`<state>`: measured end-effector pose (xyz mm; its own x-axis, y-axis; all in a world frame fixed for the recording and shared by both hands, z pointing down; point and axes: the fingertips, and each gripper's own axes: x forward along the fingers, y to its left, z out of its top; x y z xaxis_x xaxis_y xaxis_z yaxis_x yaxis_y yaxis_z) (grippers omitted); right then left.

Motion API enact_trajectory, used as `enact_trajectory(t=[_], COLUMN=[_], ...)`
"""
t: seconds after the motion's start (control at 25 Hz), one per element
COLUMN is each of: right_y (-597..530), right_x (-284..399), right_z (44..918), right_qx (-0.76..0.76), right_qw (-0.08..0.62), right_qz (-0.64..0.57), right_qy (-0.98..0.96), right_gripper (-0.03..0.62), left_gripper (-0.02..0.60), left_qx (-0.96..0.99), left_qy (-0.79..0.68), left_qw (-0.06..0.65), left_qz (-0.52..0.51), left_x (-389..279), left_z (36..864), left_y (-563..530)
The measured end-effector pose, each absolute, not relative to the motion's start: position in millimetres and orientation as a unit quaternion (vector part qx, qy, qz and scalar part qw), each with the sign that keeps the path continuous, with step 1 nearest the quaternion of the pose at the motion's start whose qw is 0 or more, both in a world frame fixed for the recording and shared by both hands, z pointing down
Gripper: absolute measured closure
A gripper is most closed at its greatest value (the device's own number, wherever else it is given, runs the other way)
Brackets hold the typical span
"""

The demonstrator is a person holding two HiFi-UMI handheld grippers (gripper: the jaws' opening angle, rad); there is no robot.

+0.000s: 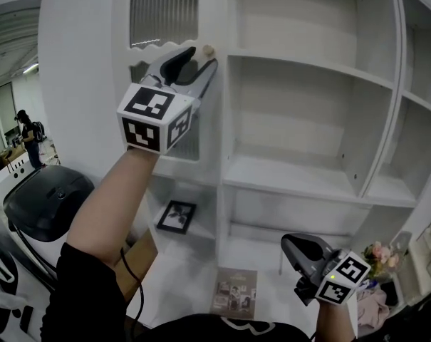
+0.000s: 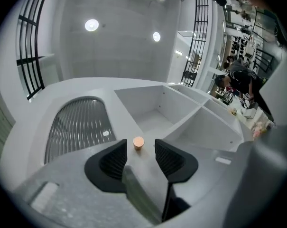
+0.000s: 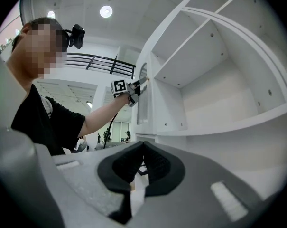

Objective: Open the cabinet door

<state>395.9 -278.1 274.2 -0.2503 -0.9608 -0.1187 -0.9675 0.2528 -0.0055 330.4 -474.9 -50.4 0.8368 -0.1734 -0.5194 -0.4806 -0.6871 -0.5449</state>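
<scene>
The white cabinet door (image 1: 206, 120) has a ribbed glass pane (image 1: 164, 9) and a small round beige knob (image 1: 209, 50) at its right edge. My left gripper (image 1: 201, 58) is raised to the knob and stands open. In the left gripper view the knob (image 2: 138, 142) sits just beyond the fingertips of the left gripper (image 2: 141, 146), in line with the gap and untouched. My right gripper (image 1: 292, 246) hangs low at the right, its jaws shut with nothing in them. The right gripper (image 3: 142, 148) looks toward the door (image 3: 142, 99) and the left gripper (image 3: 135, 85).
Open white shelves (image 1: 308, 120) fill the cabinet right of the door. Below lie a framed picture (image 1: 176, 216) and a booklet (image 1: 234, 292). A black rounded case (image 1: 48, 198) and a cardboard box (image 1: 140, 258) stand at the left, with flowers (image 1: 382, 251) at the right.
</scene>
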Motion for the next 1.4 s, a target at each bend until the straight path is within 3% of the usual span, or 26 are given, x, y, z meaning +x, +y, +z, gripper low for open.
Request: enact_trajectory(t=[0.6, 1.4], right_y=[-250, -241], right_x=[425, 445], right_z=[278, 329], right_qx=[-0.612, -0.582], right_qw=[0.05, 0.069], right_qz=[0.02, -0.037], right_qy=[0.789, 0.809], right_gripper=[0.592, 0.592], left_gripper=[0.514, 0.512], left_qx=[-0.88, -0.89], left_qy=[0.226, 0.237], left_qw=[0.364, 0.348], left_qz=[0.205, 0.176], left_x=[352, 350], left_z=[-68, -66], left_y=[-480, -481])
